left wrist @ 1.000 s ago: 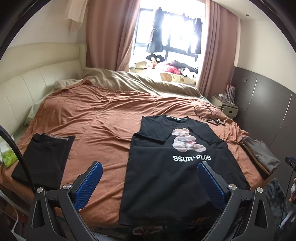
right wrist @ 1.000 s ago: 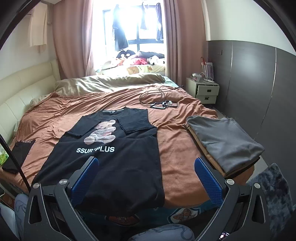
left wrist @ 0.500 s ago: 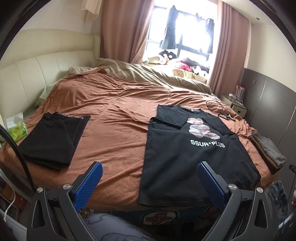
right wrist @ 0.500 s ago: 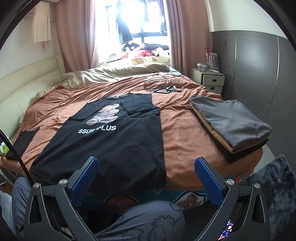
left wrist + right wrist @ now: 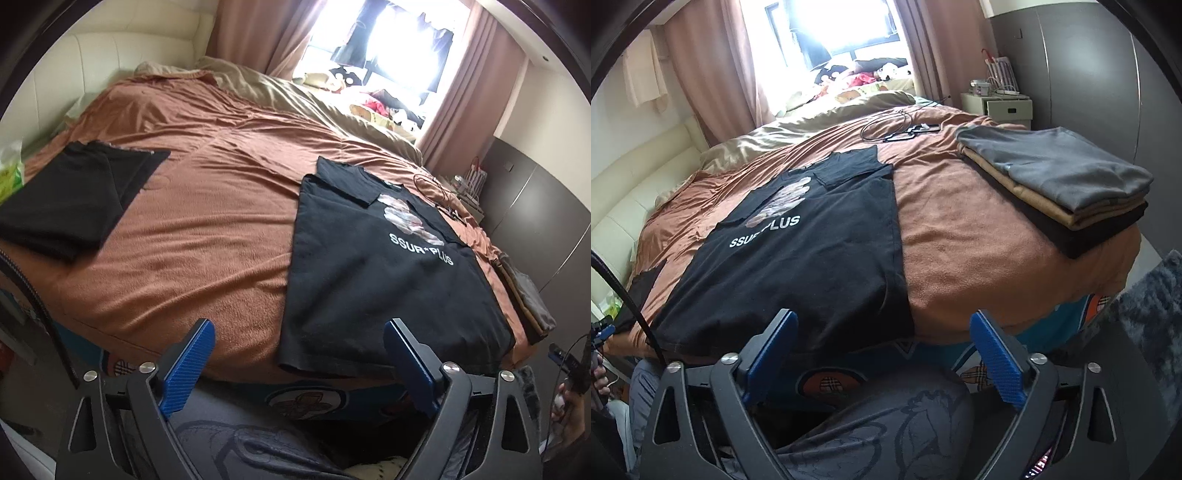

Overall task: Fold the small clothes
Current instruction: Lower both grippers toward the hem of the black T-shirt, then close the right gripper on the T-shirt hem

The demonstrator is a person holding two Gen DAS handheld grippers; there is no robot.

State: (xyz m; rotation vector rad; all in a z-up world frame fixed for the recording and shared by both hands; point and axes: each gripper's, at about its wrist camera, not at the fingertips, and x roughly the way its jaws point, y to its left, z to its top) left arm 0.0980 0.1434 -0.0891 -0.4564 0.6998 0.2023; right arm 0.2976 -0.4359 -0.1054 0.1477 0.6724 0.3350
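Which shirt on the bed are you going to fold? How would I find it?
Look at the big bed with the rust-brown blanket. Near its foot edge, in the middle, lies the black T-shirt, spread flat with both sleeves tucked in. It alone shows a picture and white letters; the folded black cloth and the stack of folded clothes are plain.

Left gripper (image 5: 299, 354) gapes above the black T-shirt's (image 5: 384, 280) hem.

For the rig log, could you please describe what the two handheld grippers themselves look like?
Both the left gripper and the right gripper look alike: black angular frames with triangular cut-outs, silver round bolts, and two fingers faced with ribbed blue pads. A black cable curves past each one's left edge.
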